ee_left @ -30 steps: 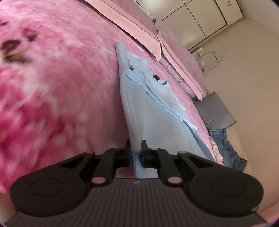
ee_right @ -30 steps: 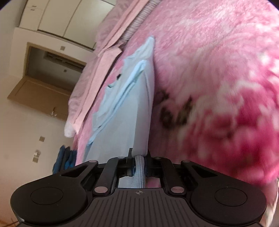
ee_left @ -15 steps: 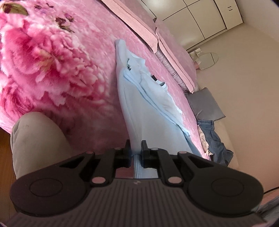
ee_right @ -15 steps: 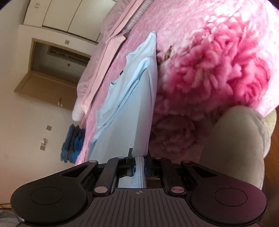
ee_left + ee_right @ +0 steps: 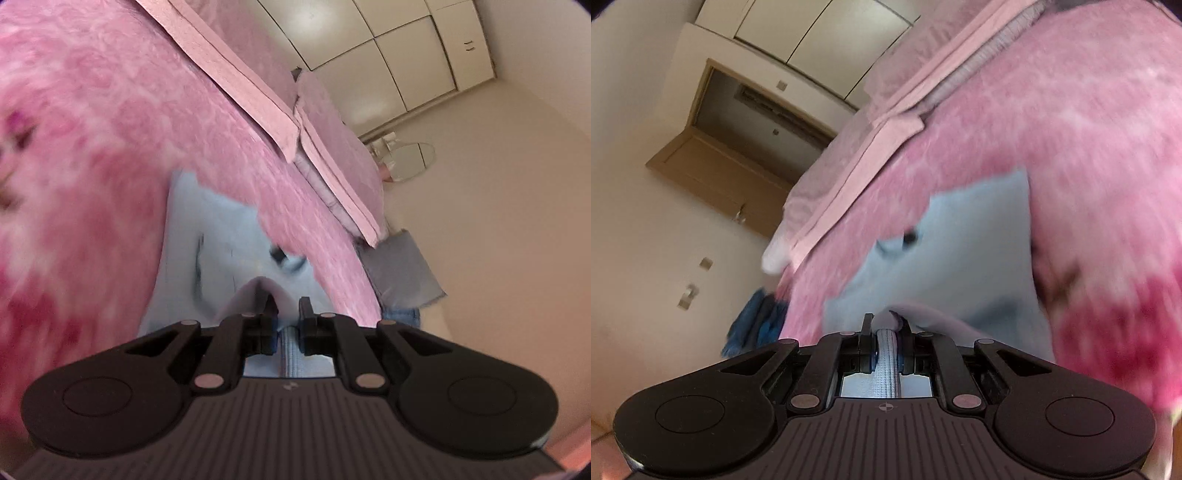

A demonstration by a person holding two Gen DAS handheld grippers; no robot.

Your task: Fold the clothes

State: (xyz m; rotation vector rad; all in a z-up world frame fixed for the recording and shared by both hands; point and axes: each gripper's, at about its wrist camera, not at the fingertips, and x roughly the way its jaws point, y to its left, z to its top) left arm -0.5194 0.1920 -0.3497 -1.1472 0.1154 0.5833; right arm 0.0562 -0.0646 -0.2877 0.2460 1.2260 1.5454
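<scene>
A light blue shirt (image 5: 221, 254) lies on the pink flowered blanket (image 5: 92, 166). Its ribbed hem is pinched in both grippers. My left gripper (image 5: 287, 314) is shut on one hem corner, and the lifted cloth arches over toward the collar. In the right wrist view, my right gripper (image 5: 886, 325) is shut on the other hem corner, the ribbed band running back between its fingers. The shirt (image 5: 979, 251) spreads ahead of it, with a dark tag at the neck. Both views are blurred by motion.
Pink pillows (image 5: 325, 147) lie at the head of the bed. A grey cushion (image 5: 402, 269) and blue jeans (image 5: 400, 315) sit at the bed's far side. A blue garment (image 5: 757, 317) hangs off the bed's edge in the right wrist view. Cabinet doors (image 5: 424, 55) and a wooden door (image 5: 738, 155) stand beyond.
Both grippers have carried the hem up and forward over the shirt, so the shirt looks shorter and doubled over. The person's leg seen half a second ago is out of view.
</scene>
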